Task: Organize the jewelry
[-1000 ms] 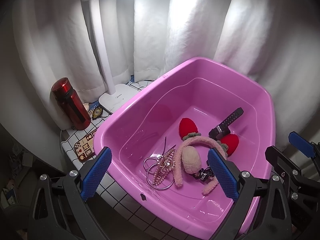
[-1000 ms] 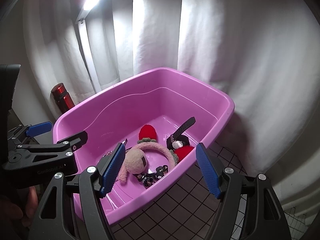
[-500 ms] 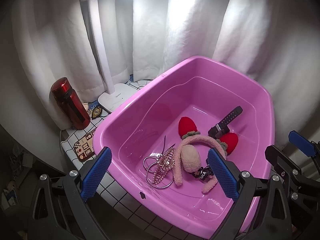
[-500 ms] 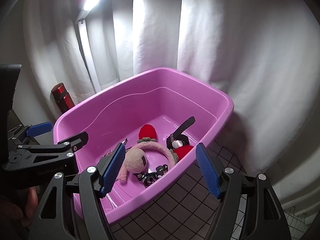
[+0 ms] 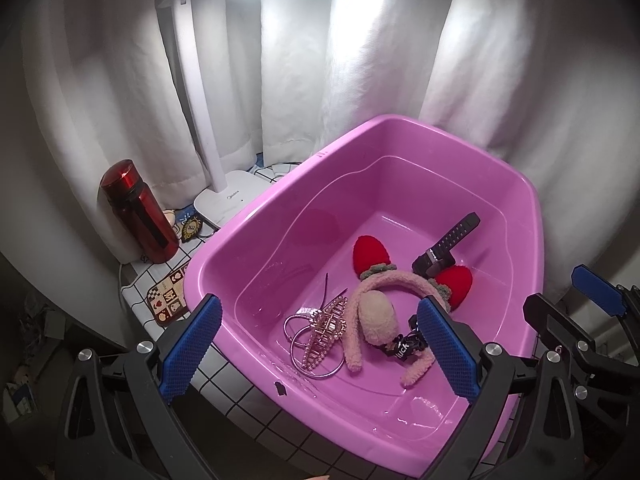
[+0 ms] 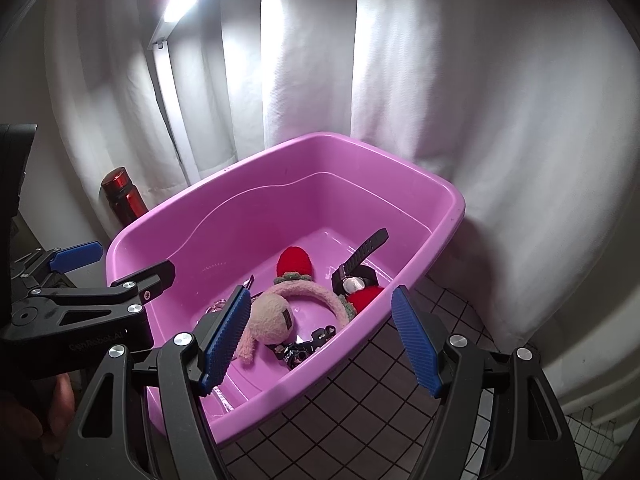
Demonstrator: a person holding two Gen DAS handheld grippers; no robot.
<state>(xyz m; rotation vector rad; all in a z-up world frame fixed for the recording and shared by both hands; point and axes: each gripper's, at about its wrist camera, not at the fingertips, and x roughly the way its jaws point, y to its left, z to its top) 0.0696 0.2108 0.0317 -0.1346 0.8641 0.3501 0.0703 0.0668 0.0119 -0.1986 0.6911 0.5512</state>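
A pink plastic tub (image 5: 248, 216) (image 6: 448, 208) holds the jewelry. Inside lie a fuzzy pink headband with red strawberry ears (image 5: 394, 280) (image 6: 308, 290), a black watch (image 5: 444, 246) (image 6: 358, 266), silver bangles (image 5: 298, 334), a rhinestone hair claw (image 5: 326, 330) and a small black charm piece (image 5: 402, 346) (image 6: 300, 350). My left gripper (image 5: 320, 350) is open and empty above the tub's near side. My right gripper (image 6: 322, 336) is open and empty above the tub's near rim. The left gripper also shows at the left of the right wrist view (image 6: 116, 262).
A red bottle (image 5: 138, 212) (image 6: 122, 196) and a white desk lamp (image 5: 228, 196) stand left of the tub on a checked tablecloth (image 5: 236, 384). White curtains (image 5: 360, 60) hang close behind. The table edge drops off at the left.
Both grippers have drawn back and risen slightly. The items in the tub have not moved.
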